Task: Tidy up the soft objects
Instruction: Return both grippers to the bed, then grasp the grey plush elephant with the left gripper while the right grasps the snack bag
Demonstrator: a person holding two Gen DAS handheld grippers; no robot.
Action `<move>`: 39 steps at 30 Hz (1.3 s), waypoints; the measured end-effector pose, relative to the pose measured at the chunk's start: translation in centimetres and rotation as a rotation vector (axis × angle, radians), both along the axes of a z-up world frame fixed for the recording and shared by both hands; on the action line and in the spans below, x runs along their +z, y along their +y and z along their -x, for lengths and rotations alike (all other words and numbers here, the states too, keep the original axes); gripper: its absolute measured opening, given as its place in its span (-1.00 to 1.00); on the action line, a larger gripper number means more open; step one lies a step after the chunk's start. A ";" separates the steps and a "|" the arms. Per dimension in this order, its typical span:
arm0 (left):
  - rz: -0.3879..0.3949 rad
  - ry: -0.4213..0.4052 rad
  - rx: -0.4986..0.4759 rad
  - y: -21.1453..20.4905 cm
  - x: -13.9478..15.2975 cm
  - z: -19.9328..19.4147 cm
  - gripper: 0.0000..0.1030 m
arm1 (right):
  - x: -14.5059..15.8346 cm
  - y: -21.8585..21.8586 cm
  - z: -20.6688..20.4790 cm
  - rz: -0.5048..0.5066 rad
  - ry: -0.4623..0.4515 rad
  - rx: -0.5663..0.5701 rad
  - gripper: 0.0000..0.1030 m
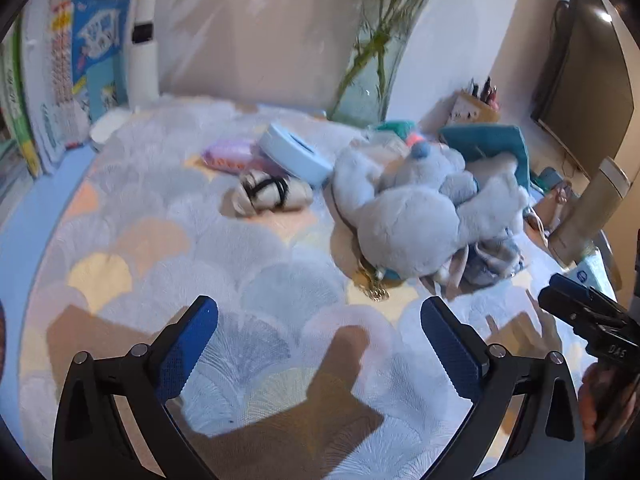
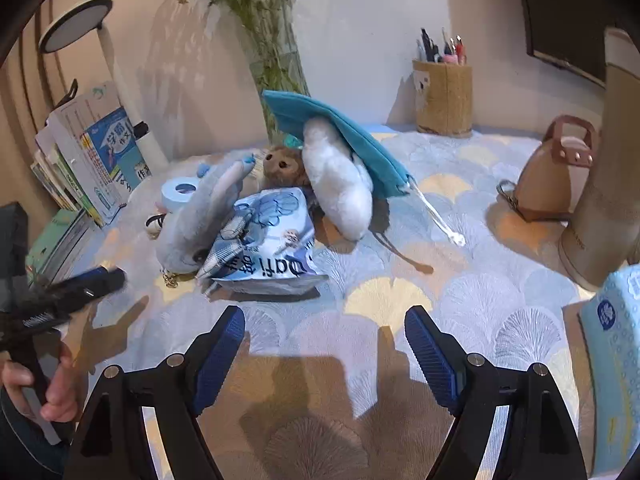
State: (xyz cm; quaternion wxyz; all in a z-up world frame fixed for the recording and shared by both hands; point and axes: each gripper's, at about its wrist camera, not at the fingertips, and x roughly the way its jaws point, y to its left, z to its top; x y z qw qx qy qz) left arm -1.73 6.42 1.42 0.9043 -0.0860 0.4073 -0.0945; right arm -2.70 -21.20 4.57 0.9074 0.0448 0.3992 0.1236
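Observation:
A grey plush toy (image 1: 404,208) lies in a heap on the patterned table cover (image 1: 224,248), with a teal cloth (image 1: 488,140) behind it. In the right wrist view the plush (image 2: 200,216) lies beside a blue-and-white soft pack (image 2: 272,244), a white plush piece (image 2: 340,184), a small brown plush head (image 2: 282,164) and the teal cloth (image 2: 336,128) draped on top. My left gripper (image 1: 320,320) is open and empty, well short of the heap. My right gripper (image 2: 324,328) is open and empty in front of the pack.
A blue tape roll (image 1: 292,152), a purple pack (image 1: 232,156) and a beige rolled pouch (image 1: 268,192) lie left of the heap. Books (image 2: 92,156), a vase (image 2: 276,68), a pen holder (image 2: 442,96), a brown bag (image 2: 556,172), a tall flask (image 2: 608,184) and a tissue pack (image 2: 616,344) ring the table.

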 end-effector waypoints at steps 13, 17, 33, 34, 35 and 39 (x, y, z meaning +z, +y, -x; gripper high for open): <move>0.052 0.091 -0.197 -2.3 2.1 0.6 0.97 | 0.4 -1.0 -0.9 -0.100 0.139 0.050 0.59; -0.088 -0.038 -0.278 -4.6 6.1 0.3 0.98 | 2.6 -0.7 -2.7 -0.083 0.160 0.076 0.71; 0.086 0.121 -0.322 -5.4 0.0 -9.1 0.77 | -2.1 0.4 -8.8 -0.282 0.224 0.017 0.32; 0.103 0.127 -0.323 -5.3 -0.2 -9.1 0.70 | -2.5 0.4 -9.0 -0.301 0.228 0.017 0.32; 0.118 0.128 -0.313 -5.1 -0.3 -9.1 0.65 | -2.6 0.3 -9.0 -0.311 0.216 0.013 0.32; 0.139 0.097 -0.326 -4.6 0.3 -8.4 0.42 | -2.4 -0.1 -8.3 -0.361 0.194 0.036 -0.02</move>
